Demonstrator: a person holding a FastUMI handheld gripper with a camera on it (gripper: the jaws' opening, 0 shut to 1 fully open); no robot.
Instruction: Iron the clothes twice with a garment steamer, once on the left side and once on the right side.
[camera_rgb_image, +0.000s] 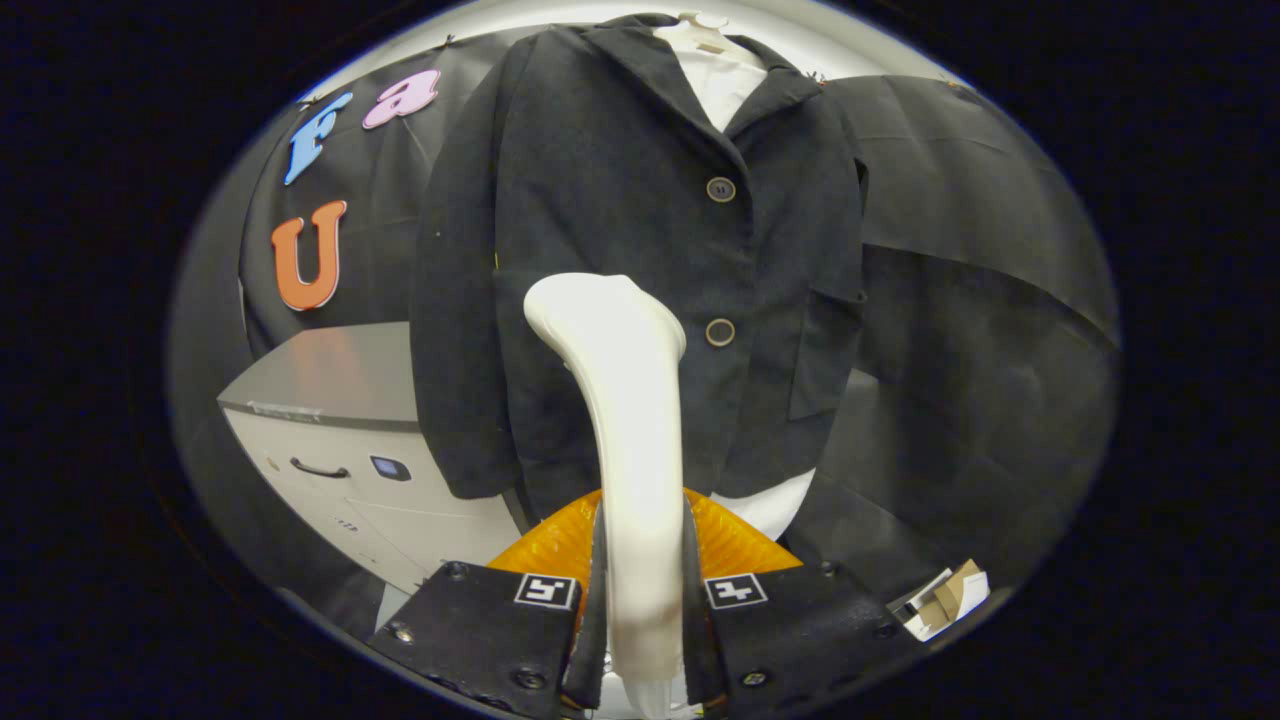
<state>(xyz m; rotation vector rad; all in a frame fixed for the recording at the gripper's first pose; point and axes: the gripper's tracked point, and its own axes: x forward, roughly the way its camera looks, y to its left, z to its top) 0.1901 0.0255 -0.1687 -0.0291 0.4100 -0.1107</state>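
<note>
Garment steamer (615, 400), one, clamped by handle between both fingers of gripper (640, 600); head against one dark jacket (620, 200), two buttons (720, 189) counted, hem partly hidden.

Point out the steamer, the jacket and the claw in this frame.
steamer (625, 400): gripper view, middle of its white neck.
jacket (600, 180): gripper view, front panel beside the upper button.
claw (640, 600): gripper view, between its fingertips, shut on the steamer.

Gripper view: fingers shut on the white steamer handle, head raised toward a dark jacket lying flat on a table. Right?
Not quite. The gripper does clamp the white steamer, but the gripper view shows the dark jacket hanging upright on a hanger beyond the fingers, in front of the booth wall, not lying on a table.
</note>
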